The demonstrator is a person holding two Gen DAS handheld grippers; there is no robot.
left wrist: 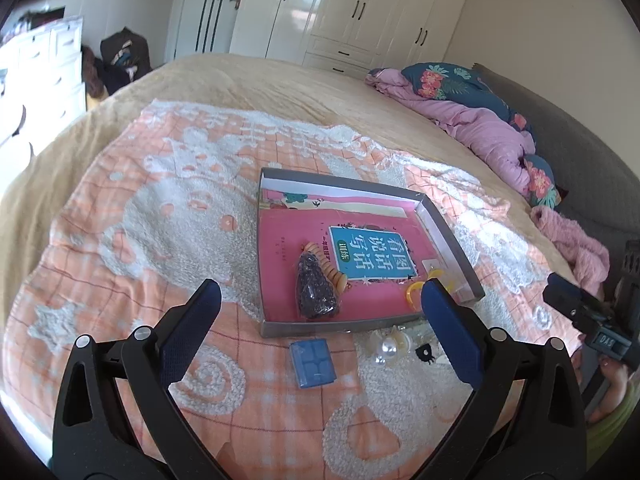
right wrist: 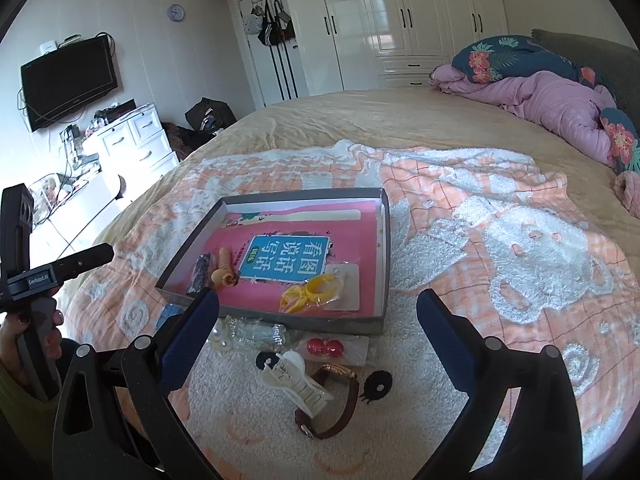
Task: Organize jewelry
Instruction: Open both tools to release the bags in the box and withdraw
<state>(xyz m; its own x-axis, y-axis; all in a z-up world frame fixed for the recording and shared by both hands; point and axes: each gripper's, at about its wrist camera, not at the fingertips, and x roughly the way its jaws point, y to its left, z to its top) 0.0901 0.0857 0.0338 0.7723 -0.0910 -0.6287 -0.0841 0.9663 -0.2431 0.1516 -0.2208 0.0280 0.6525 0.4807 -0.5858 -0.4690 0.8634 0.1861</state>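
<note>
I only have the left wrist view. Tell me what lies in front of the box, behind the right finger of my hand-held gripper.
Observer: A white hair claw lies there, outside the box.
Operator: Go on. List the rest.
Observer: A brown-strapped watch lies right beside the claw, on its far side from your hand-held gripper.
Operator: Report anything red.
Observer: Two red beads on a clear card lie just in front of the box's near wall.
</note>
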